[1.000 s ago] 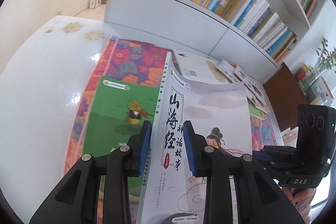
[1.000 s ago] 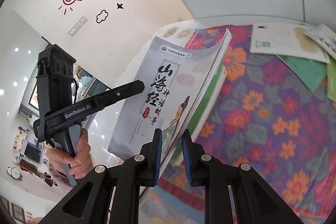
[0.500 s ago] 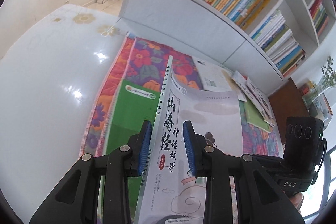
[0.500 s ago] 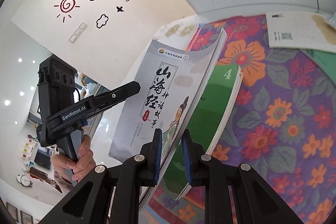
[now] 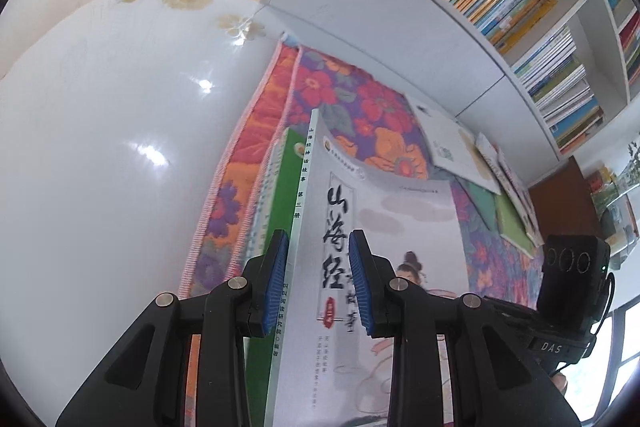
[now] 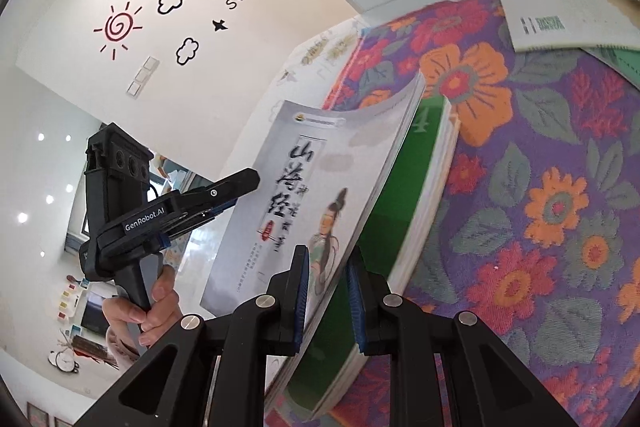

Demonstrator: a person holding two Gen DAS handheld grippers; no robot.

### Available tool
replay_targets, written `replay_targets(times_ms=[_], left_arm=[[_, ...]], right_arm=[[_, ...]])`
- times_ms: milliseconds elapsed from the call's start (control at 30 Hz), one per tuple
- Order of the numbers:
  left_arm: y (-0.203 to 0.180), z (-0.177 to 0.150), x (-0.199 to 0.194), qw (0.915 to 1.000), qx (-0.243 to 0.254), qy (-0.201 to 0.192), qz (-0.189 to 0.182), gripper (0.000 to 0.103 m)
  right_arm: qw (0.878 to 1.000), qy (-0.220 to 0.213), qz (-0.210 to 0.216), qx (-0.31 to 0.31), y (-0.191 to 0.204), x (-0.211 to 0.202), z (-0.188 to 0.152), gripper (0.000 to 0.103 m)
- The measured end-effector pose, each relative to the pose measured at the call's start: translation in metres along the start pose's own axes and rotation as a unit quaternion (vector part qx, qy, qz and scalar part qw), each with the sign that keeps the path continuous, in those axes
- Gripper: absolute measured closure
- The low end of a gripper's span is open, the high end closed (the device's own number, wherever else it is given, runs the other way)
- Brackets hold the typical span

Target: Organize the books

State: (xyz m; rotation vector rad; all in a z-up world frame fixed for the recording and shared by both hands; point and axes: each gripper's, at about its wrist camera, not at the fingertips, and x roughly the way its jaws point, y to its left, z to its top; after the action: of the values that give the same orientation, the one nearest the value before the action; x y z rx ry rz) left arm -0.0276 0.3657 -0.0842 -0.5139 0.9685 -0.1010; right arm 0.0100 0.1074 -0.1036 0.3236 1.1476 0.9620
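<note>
A: How many grippers hold the grey storybook (image 5: pixel 392 227)?
B: Two. The left gripper (image 5: pixel 318 283) and right gripper (image 6: pixel 327 299) each pinch an edge, nearly closed, holding it just above one green book (image 6: pixel 412 187) on the floral mat (image 6: pixel 540 187).

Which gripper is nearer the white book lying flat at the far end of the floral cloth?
Right. The right gripper grips the grey book on its open-page edge, the side toward the white book. The left gripper holds the spine edge, farther away, by the bare table.
</note>
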Motion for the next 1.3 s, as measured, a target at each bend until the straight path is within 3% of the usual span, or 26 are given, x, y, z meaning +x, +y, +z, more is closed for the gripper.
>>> replay_targets(times_ms=[867,1133,1300], left_arm=[[-0.004,0.000,0.008,0.9971,0.024,-0.003,0.073,0.071],[-0.011,-0.003,-0.012,0.9952,0.023,-0.027,0.091,0.071],[-0.021,-0.008,-0.023,0.9950,0.030,-0.032,0.090,0.070]], right_arm=[[1.000,-0.009,0.004,0.012,-0.010,-0.001,-0.005,0.084],[0.998,0.001,0.019,0.060,-0.020,-0.006,-0.009,0.084],[0.998,-0.012,-0.004,0.068,-0.024,-0.019,-0.011,0.084]])
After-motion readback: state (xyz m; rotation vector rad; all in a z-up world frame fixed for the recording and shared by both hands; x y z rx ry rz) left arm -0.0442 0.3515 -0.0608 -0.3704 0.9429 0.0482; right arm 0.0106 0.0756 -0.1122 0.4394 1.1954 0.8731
